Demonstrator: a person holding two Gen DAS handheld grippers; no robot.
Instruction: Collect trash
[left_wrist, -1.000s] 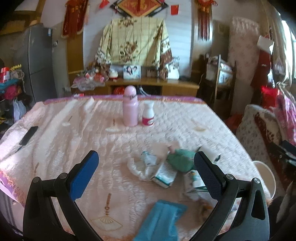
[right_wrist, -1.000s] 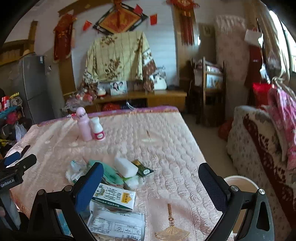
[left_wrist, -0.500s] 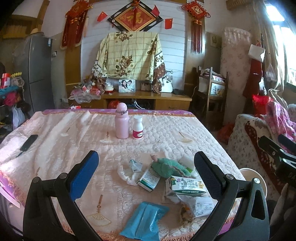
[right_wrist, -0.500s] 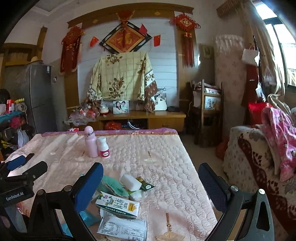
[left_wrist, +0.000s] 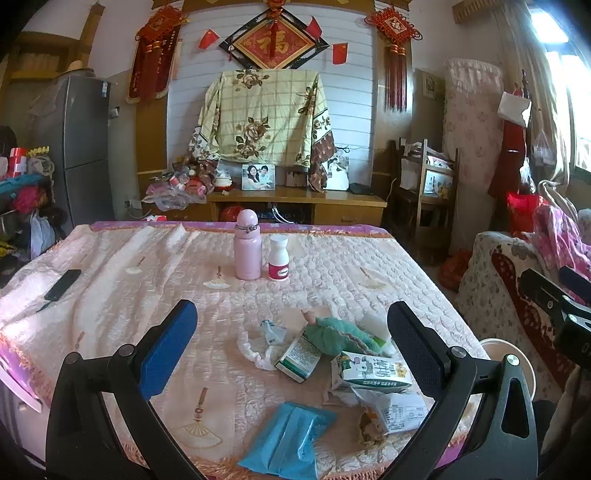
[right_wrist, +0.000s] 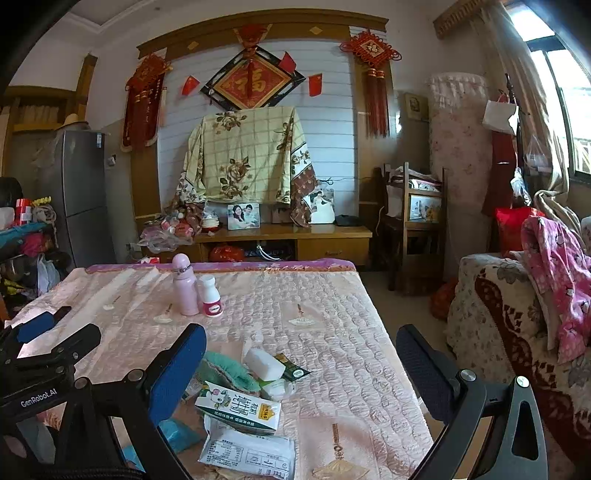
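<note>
Counter (left_wrist: 110, 258), quilted cover; trash heap near its front right edge. Left tongs (left_wrist: 291, 347) and right tongs (right_wrist: 301, 373): spread apart, empty, above the heap. Milk carton (left_wrist: 371, 376): we judge overlapping wrappers may drag along; pink bottle (left_wrist: 247, 251): well apart, not trash.

Daylight comes in from the window (right_wrist: 576, 122) at upper right of both frames; it's blown out w/ glare. Room is moderately bright, dimmer toward the left side by the fridge (left_wrist: 79, 147). Soft sheen on the bedspread (left_wrist: 122, 266), shadows faint. Strong fisheye bend at edges, dark vignette in corners. Centre is sharp; slight softness near the rim.
</note>
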